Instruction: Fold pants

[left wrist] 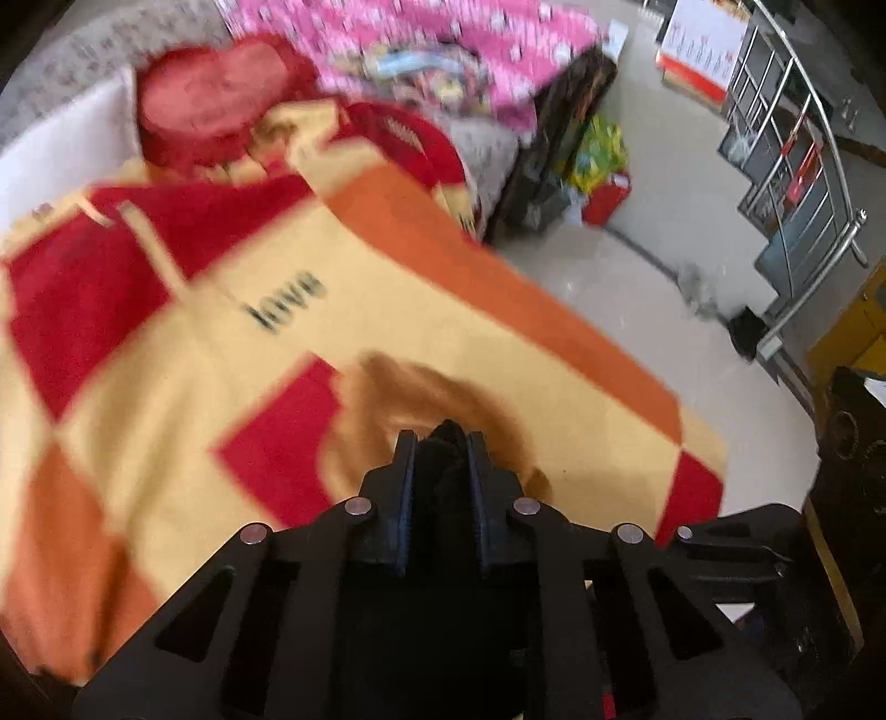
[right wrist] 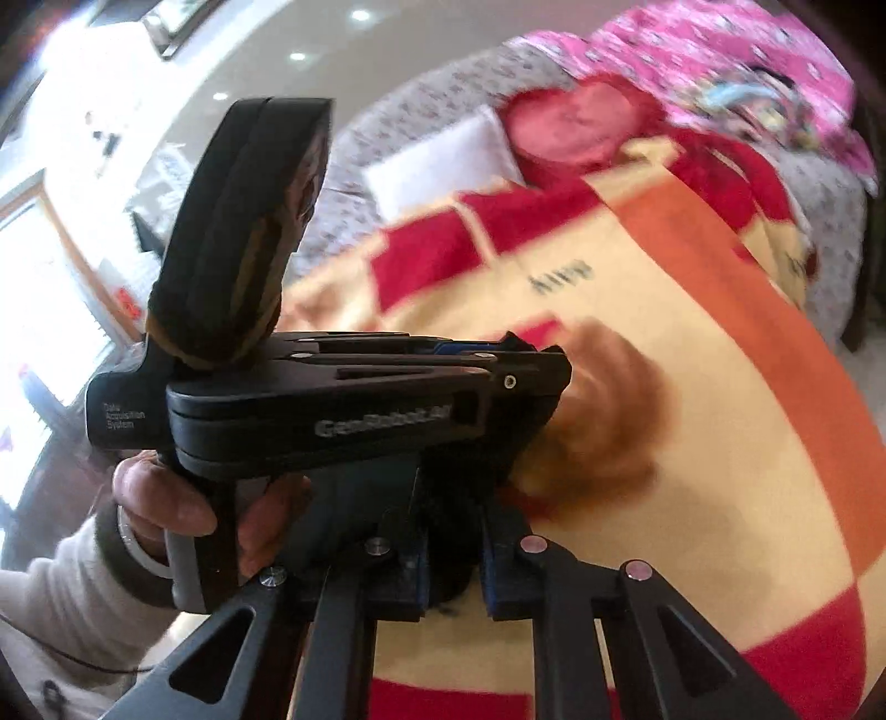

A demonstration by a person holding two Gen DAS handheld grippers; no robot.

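A bunch of black pants fabric point(left wrist: 443, 471) sits pinched between the two fingers of my left gripper point(left wrist: 440, 437), which is shut on it just above a yellow, red and orange blanket point(left wrist: 221, 360). The rest of the pants is hidden under the gripper body. In the right wrist view, my right gripper point(right wrist: 451, 531) is low in the frame, its blue pads closed on dark pants cloth point(right wrist: 448, 570). The left gripper point(right wrist: 520, 346) crosses just in front of it, seen from the side, held by a person's hand point(right wrist: 166, 498). Both grippers are close together over the blanket.
A red heart-shaped cushion point(left wrist: 216, 105), a white pillow point(left wrist: 61, 144) and a pink quilt point(left wrist: 415, 33) lie at the bed's far end. Right of the bed are pale floor point(left wrist: 664, 249), bags point(left wrist: 601, 166) and a metal railing point(left wrist: 803, 166).
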